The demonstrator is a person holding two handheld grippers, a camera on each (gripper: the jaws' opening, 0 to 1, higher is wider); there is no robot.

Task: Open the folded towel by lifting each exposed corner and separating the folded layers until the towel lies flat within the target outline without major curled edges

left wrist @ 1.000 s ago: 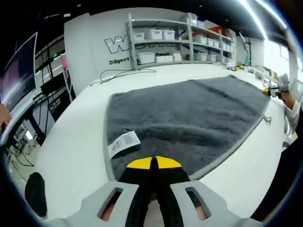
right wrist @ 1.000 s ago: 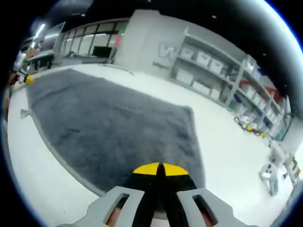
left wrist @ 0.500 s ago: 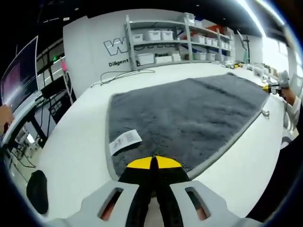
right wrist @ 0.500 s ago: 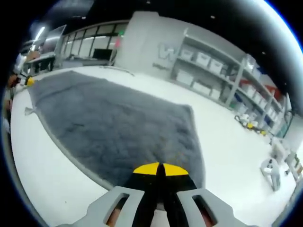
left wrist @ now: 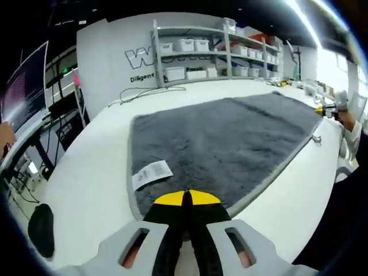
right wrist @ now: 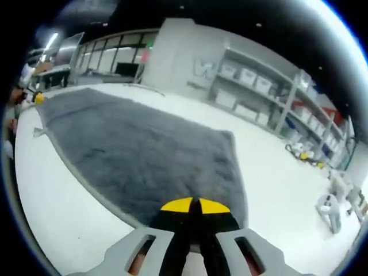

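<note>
With both corners of the grey towel [left wrist: 230, 138] clamped by the left gripper [left wrist: 187, 198] and right gripper [right wrist: 194, 206], even outward tension should be applied, low over the table [left wrist: 92, 184]

A lab or workshop hall with storage racking

Grey metal shelving [left wrist: 201, 49] is standing against a pale wall, carrying rows of white storage bins [left wrist: 187, 43], and the same shelving is showing in the right gripper view with more bins. Large lettering [left wrist: 141, 56] is running across the wall behind the shelves, partly hidden by them. A long ceiling light strip [left wrist: 305, 20] is glowing overhead. A wide white table [left wrist: 86, 172] is spreading through the room, with a loose cable [left wrist: 144, 92] lying on it. A monitor [left wrist: 23, 86] is glowing at the edge of the left gripper view, and dark glazed partition windows [right wrist: 109, 57] are lining the far side
</note>
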